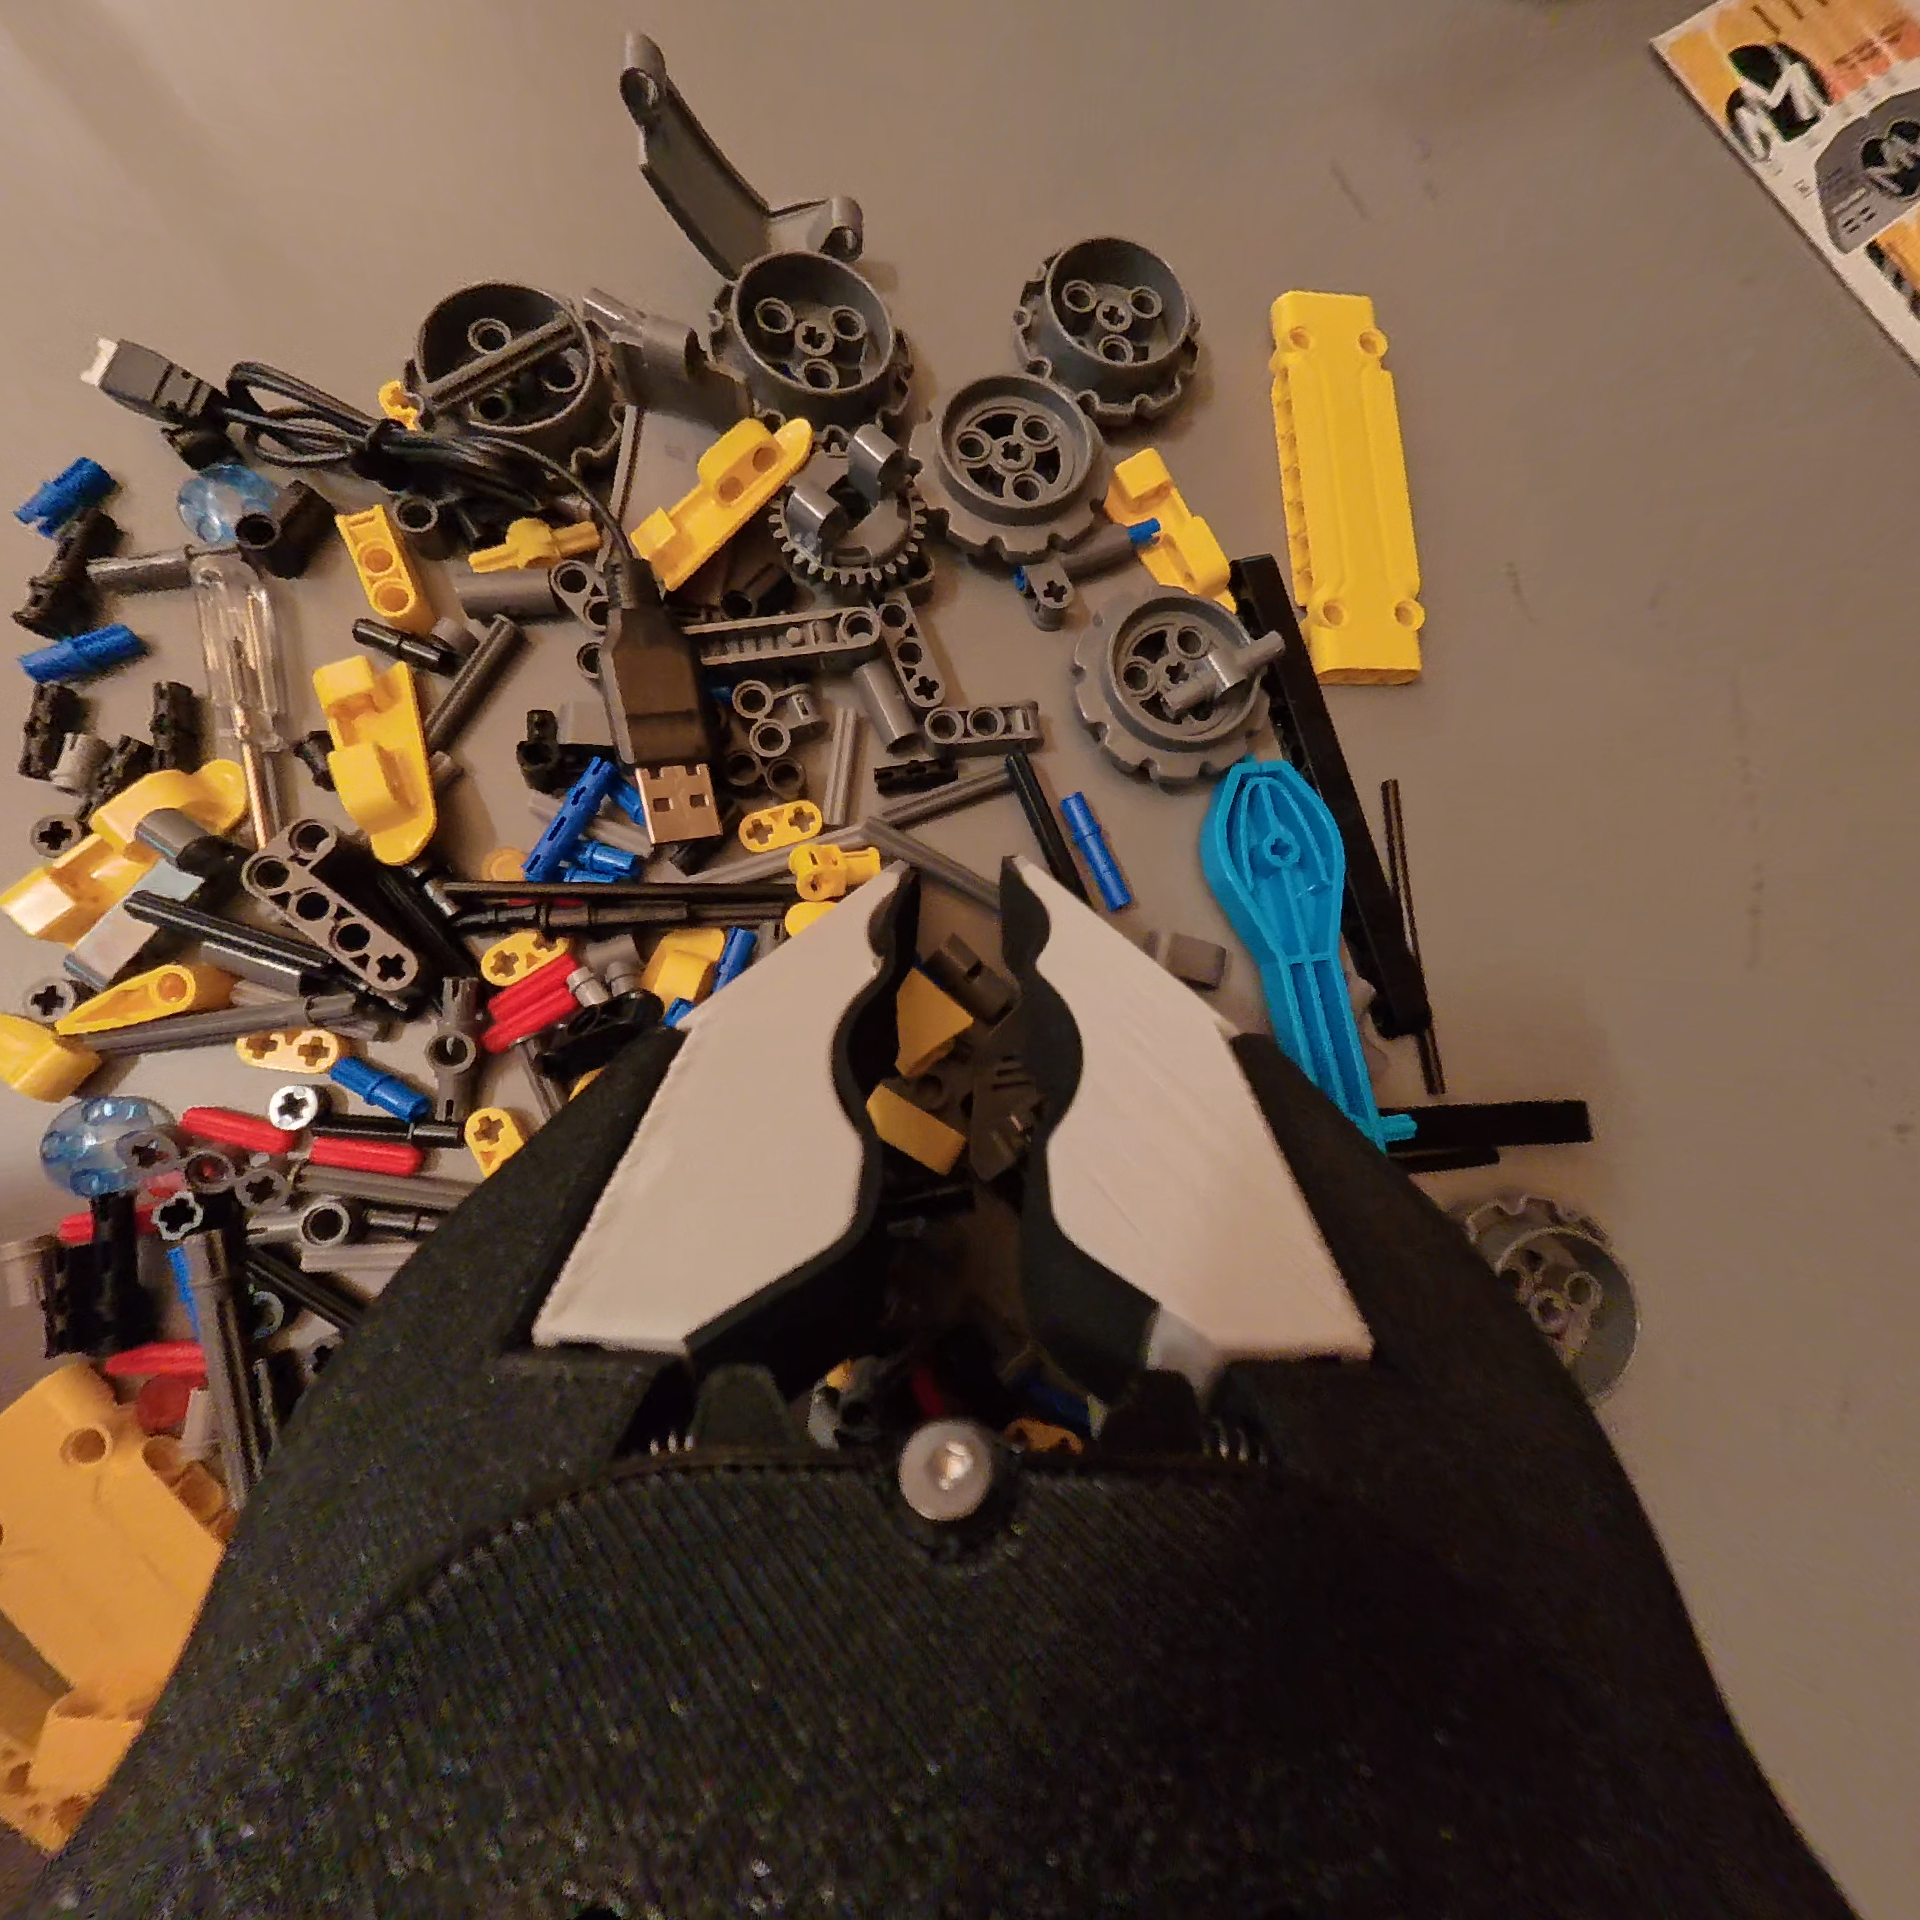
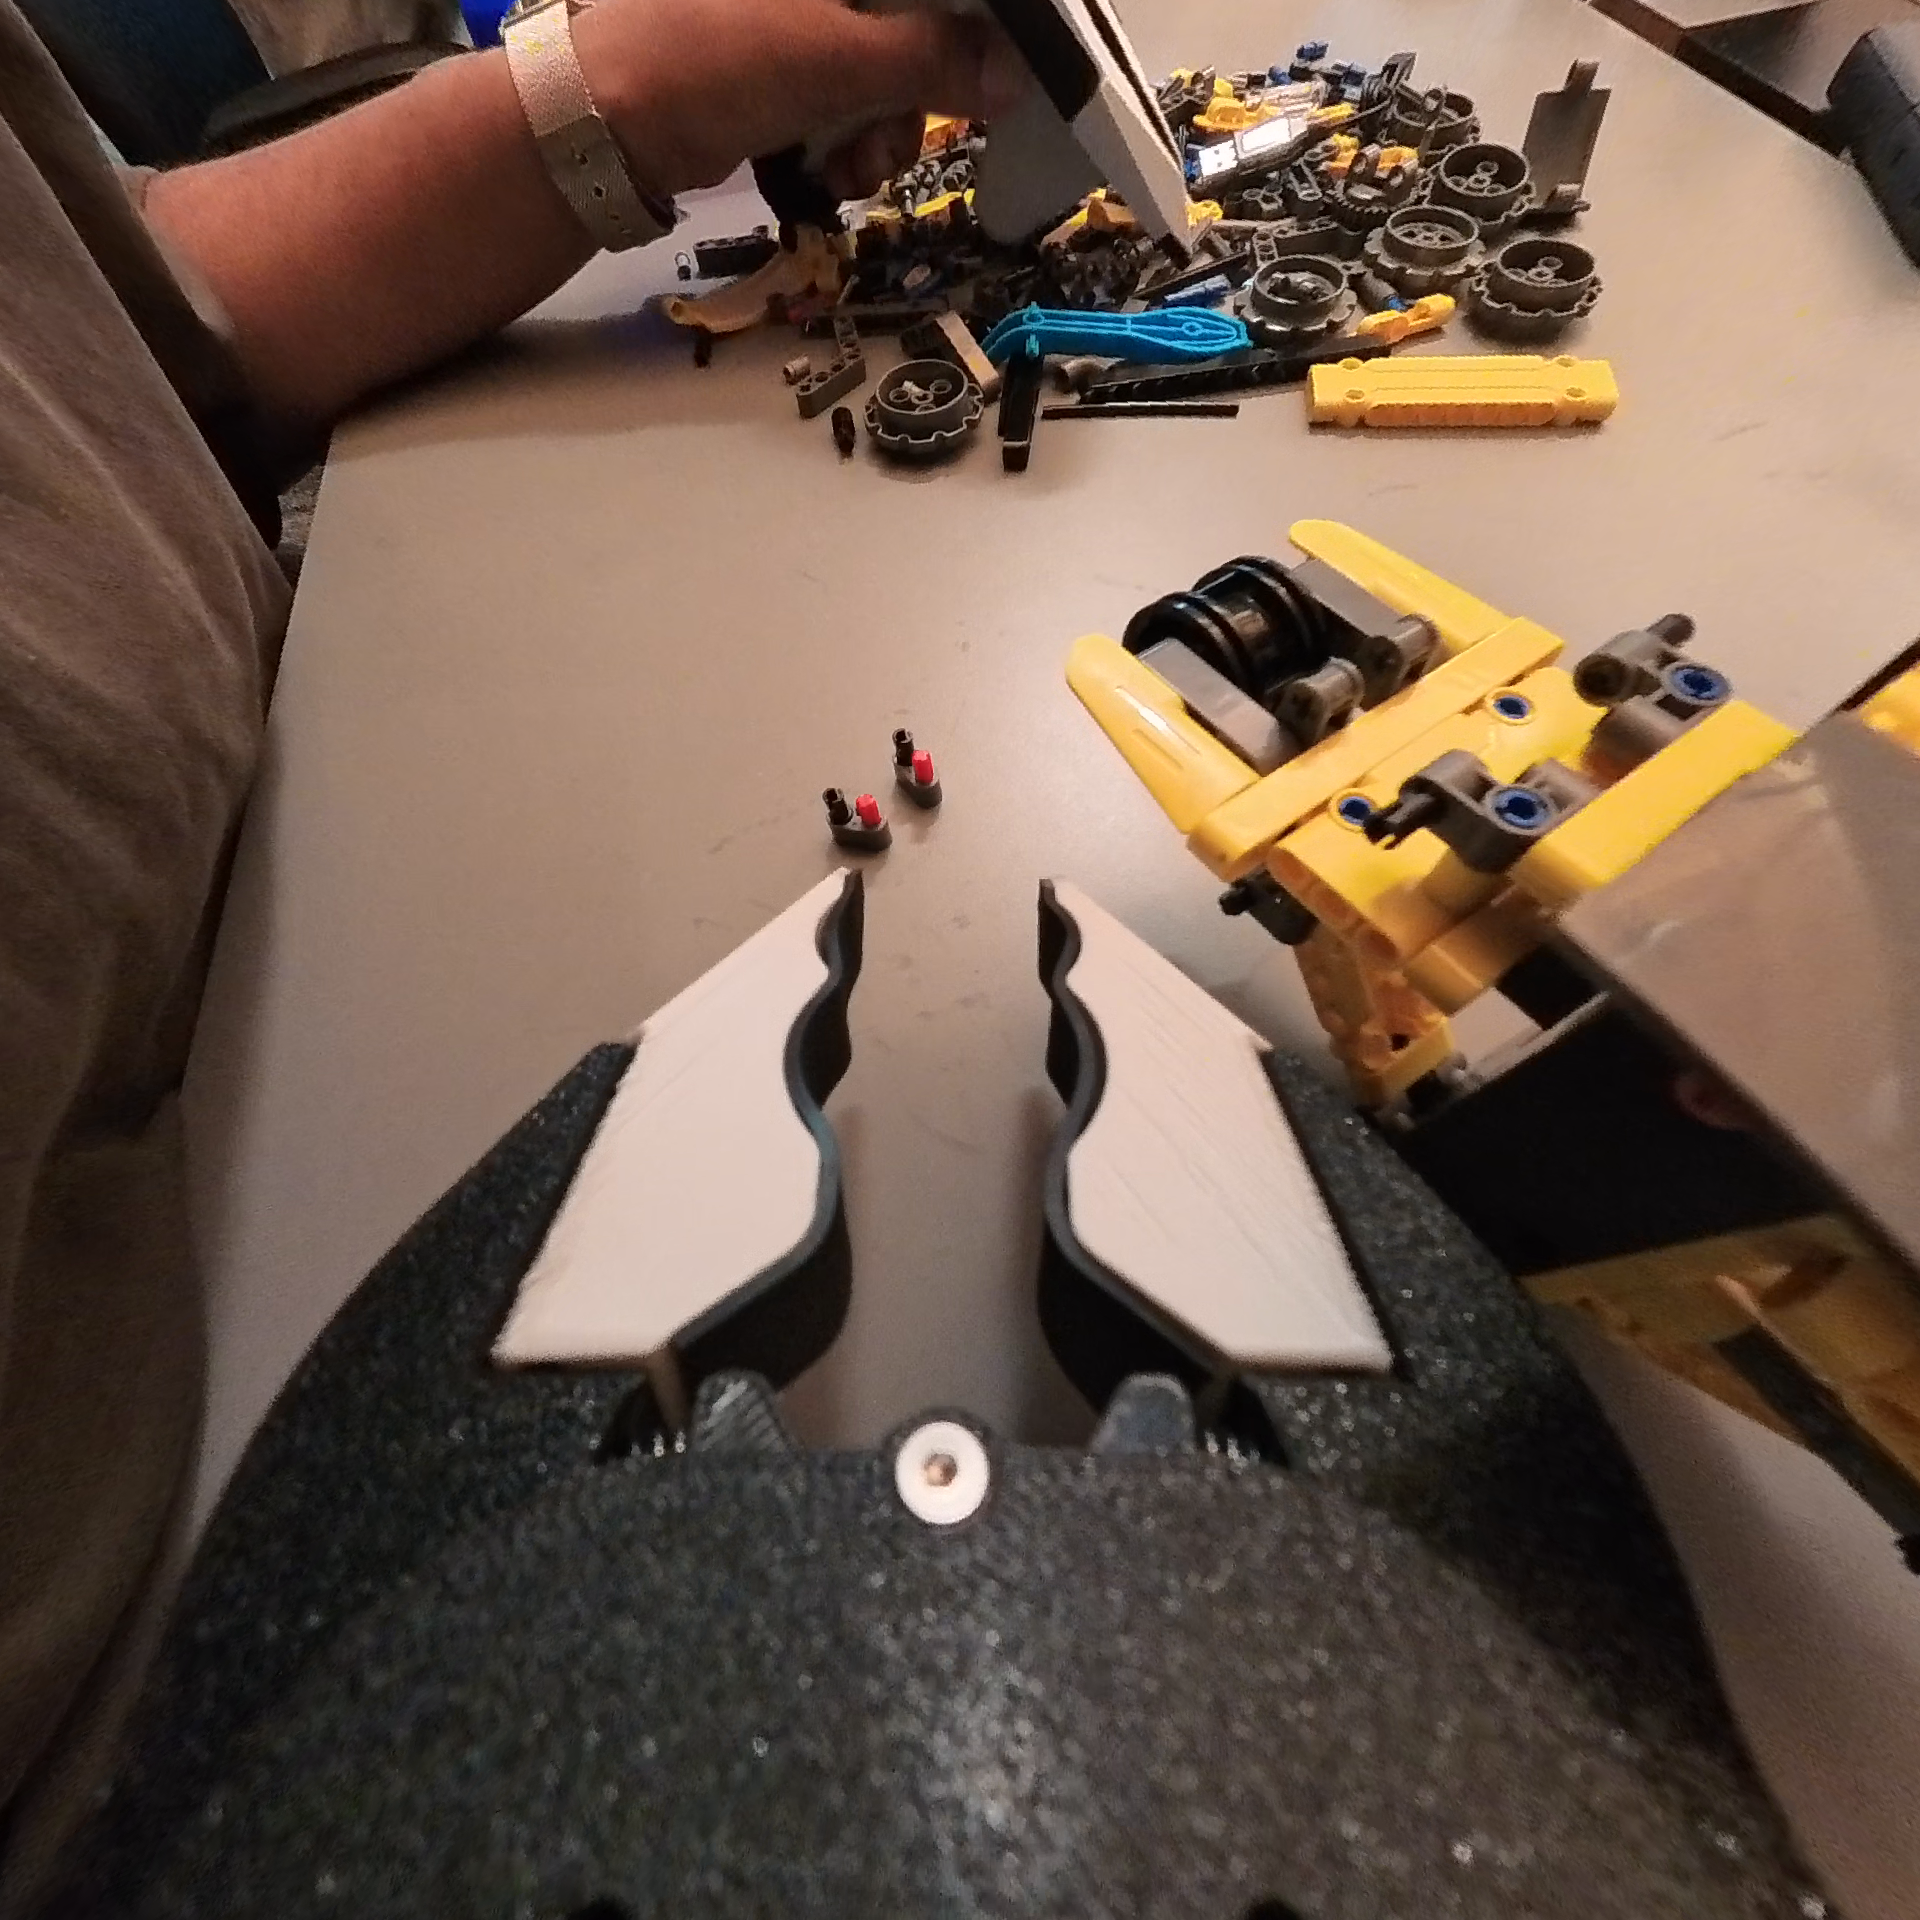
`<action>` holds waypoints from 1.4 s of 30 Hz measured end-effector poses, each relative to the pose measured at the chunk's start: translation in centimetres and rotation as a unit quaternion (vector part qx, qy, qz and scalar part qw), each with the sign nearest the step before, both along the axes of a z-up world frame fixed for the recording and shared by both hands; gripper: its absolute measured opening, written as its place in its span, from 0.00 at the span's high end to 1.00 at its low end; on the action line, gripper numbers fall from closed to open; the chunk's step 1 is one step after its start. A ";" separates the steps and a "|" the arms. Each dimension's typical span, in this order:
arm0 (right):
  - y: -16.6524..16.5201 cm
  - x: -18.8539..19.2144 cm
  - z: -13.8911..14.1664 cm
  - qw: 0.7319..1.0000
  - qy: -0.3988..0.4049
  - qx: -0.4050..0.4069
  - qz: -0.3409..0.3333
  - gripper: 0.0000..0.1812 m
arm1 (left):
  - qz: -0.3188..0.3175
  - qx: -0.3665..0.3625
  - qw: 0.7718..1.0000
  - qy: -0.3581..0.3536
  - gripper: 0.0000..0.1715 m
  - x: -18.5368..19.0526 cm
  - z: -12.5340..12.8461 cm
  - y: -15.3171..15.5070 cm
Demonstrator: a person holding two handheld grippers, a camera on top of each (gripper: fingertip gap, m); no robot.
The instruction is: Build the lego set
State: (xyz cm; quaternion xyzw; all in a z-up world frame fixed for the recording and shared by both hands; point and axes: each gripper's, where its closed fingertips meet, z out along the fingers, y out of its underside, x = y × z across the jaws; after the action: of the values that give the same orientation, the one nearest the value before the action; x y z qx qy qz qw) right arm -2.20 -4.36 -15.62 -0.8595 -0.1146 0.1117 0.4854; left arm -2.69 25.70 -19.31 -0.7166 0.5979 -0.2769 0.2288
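- Left tongs point(image 1: 958, 883) hang over a heap of loose building pieces point(image 1: 582, 790) on the grey tabletop point(image 1: 1662, 831), tips nearly together with a narrow gap, nothing gripped.
- Right tongs point(image 2: 951, 894) stand parted and empty over bare tabletop, near two small red-and-black pieces point(image 2: 883, 795).
- A part-built yellow model point(image 2: 1382, 790) lies just beside the right tongs.

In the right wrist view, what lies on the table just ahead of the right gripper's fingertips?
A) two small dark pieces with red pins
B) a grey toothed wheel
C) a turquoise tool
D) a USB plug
A: the two small dark pieces with red pins sit just beyond the open right gripper.
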 end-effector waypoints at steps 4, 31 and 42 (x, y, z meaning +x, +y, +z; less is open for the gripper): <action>0.0 0.0 0.0 1.000 -0.002 0.000 0.000 0.82 | -0.006 0.029 1.000 0.005 0.99 0.0 -0.1 0.2; 0.1 0.0 -0.6 1.000 -0.011 -0.015 0.000 0.82 | -0.314 -0.033 0.947 -0.054 1.00 1.6 3.1 -20.2; 0.2 -0.1 -1.0 1.000 -0.017 -0.026 0.003 0.82 | -0.348 -0.043 0.936 -0.001 1.00 0.7 0.4 -22.2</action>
State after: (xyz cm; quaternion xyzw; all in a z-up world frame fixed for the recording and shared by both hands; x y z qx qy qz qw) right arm -2.32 -4.19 -16.61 -0.8732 -0.1226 0.1013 0.4608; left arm -1.99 3.47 -18.95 -0.4722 0.7975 -0.3652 0.0874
